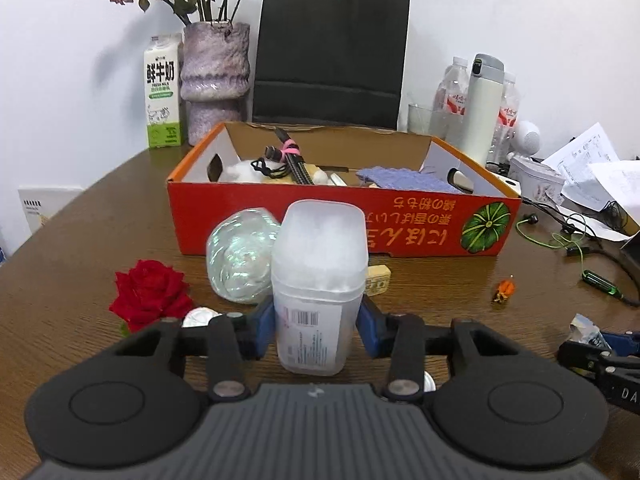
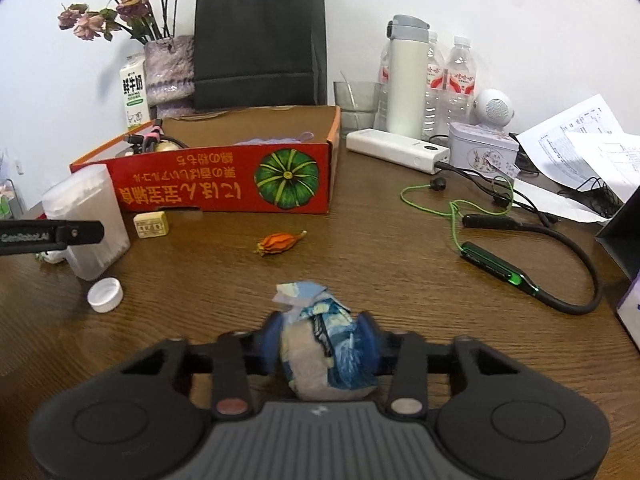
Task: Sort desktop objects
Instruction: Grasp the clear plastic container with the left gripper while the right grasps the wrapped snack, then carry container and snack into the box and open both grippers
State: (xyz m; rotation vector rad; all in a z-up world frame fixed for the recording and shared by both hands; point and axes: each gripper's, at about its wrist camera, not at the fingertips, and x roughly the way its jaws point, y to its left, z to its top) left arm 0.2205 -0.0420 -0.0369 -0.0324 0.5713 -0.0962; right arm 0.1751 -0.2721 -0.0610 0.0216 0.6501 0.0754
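The left hand-held gripper (image 1: pixel 318 320) clamps the upright cotton-swab tub (image 1: pixel 320 280); the right hand-held gripper (image 2: pixel 320 340) pinches a blue-patterned packet (image 2: pixel 328 344), both apparently bound for the red cardboard box (image 1: pixel 320 216) toward the counter's far edge.

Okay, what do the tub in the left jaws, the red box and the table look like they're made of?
Tub: frosted translucent plastic; white contents show through, with a printed barcode label.
Red box: printed cardboard; brown inner walls, folded flaps.
Table: dark wood or wood-look laminate; grain lines and a slight sheen.
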